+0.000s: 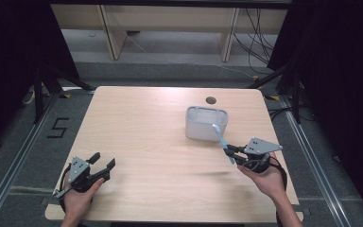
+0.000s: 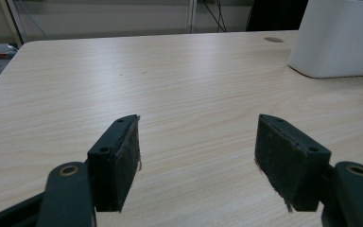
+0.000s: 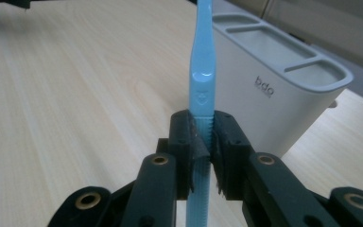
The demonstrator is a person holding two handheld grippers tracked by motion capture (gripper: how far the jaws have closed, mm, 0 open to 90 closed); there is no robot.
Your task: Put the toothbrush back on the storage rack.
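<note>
Right gripper (image 3: 203, 156) at lower frame: fingers clench blue toothbrush (image 3: 202, 71). Left gripper (image 2: 196, 161) released. Likely step: carry. Next: lift above holder (image 3: 283, 80), align with compartment.

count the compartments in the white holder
3 visible in the right gripper view: the white holder has one long compartment down its middle, a small one at the far end and another at the near end.
</note>
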